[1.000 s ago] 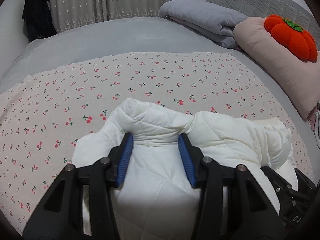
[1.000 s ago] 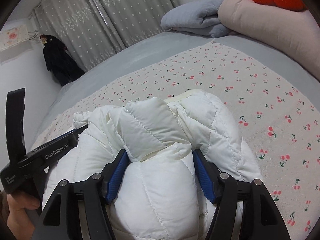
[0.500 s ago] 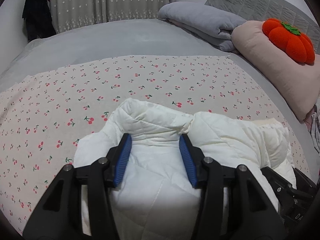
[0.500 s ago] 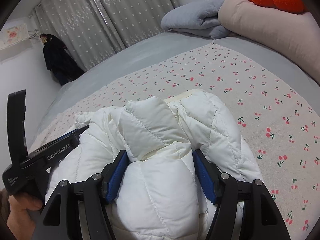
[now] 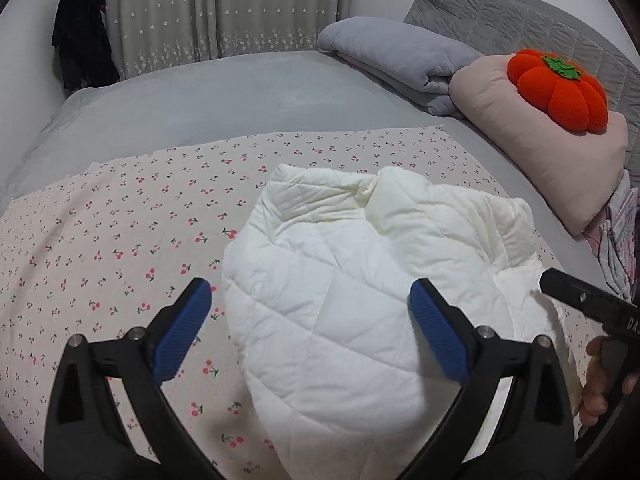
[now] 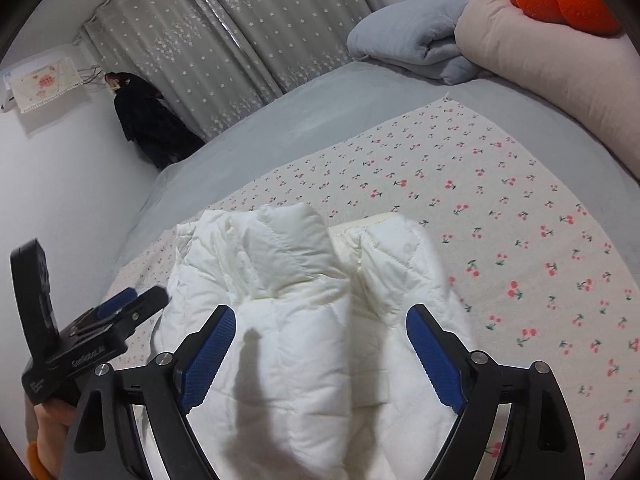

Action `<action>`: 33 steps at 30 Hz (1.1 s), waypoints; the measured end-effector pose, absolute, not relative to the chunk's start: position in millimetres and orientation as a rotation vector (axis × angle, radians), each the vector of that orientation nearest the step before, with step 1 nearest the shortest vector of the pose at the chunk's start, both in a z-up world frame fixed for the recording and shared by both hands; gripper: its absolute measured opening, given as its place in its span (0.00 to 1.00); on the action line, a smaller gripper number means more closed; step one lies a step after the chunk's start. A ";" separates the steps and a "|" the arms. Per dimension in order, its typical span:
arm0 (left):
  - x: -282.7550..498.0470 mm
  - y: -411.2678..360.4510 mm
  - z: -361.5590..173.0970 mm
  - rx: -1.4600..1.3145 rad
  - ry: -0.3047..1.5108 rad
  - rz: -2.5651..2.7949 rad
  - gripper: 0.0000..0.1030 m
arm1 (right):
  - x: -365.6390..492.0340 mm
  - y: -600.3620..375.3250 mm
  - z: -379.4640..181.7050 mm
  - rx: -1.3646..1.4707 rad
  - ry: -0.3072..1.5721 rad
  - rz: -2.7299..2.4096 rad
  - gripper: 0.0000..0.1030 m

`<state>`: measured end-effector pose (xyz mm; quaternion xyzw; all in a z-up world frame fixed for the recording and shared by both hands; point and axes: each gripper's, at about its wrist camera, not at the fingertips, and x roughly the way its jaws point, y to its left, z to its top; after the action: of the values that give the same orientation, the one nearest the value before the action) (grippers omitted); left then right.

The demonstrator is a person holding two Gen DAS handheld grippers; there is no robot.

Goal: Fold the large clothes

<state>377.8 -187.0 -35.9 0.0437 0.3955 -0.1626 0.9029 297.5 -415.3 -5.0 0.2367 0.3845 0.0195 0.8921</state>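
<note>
The near end of the white puffy jacket (image 5: 336, 312) runs off the bottom of both views, so its whole shape cannot be seen. In the right wrist view its right edge looks smeared and blurry. A hand (image 5: 600, 384) shows only partly at the right edge of the left wrist view, and the other hand (image 6: 48, 428) only partly at the bottom left corner of the right wrist view.

The jacket lies folded in a thick bundle on a cherry-print cloth (image 5: 120, 240). The cloth is spread over a grey bed (image 5: 224, 96). At the far end of the bed are a folded grey blanket (image 5: 400, 56), a pink pillow (image 5: 532, 136) and an orange pumpkin cushion (image 5: 560, 88) sitting on the pillow. Grey curtains with small stars (image 5: 224, 8) hang behind the bed. A dark garment (image 5: 80, 48) hangs by the white wall.

The left gripper (image 5: 310, 330) has just been opening, and its blue pads stand wide, one on each side of the jacket, not pressing it. The right gripper (image 6: 320, 354) has also just been opening. Its pads are spread apart above the jacket and have let go.

Only the right wrist view shows a small cloth with a lacy edge (image 6: 44, 84) on the wall. Only the left wrist view shows a grey quilted headboard (image 5: 500, 20) behind the pillow.
</note>
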 end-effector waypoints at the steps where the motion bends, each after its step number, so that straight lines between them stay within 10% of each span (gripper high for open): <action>1: 374.8 -183.6 -36.1 0.082 0.827 -0.341 0.97 | 294.7 -417.7 -3.1 0.492 0.799 0.038 0.87; 16: 363.0 -115.9 -154.6 -0.750 1.199 -0.675 0.99 | 303.3 -461.0 -103.5 0.731 1.083 0.224 0.96; 18: 356.9 -116.1 -156.8 -0.770 1.174 -0.689 0.89 | 304.2 -457.4 -111.8 0.861 1.067 0.363 0.71; 24: 321.7 -96.1 -108.6 -0.645 1.085 -0.570 0.73 | 296.5 -418.1 -94.7 0.814 1.044 0.429 0.48; 29: 281.1 -56.8 -91.0 -0.596 1.056 -0.459 0.77 | 284.7 -357.1 -82.5 0.686 1.107 0.439 0.48; 33: 272.1 -32.0 -132.7 -0.578 1.038 -0.403 0.91 | 285.5 -328.7 -105.2 0.584 1.125 0.366 0.68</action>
<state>272.1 -32.0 -132.7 -0.2703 0.4856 -0.1885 0.8097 285.5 -328.7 -105.2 0.2714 0.5226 0.1702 0.7901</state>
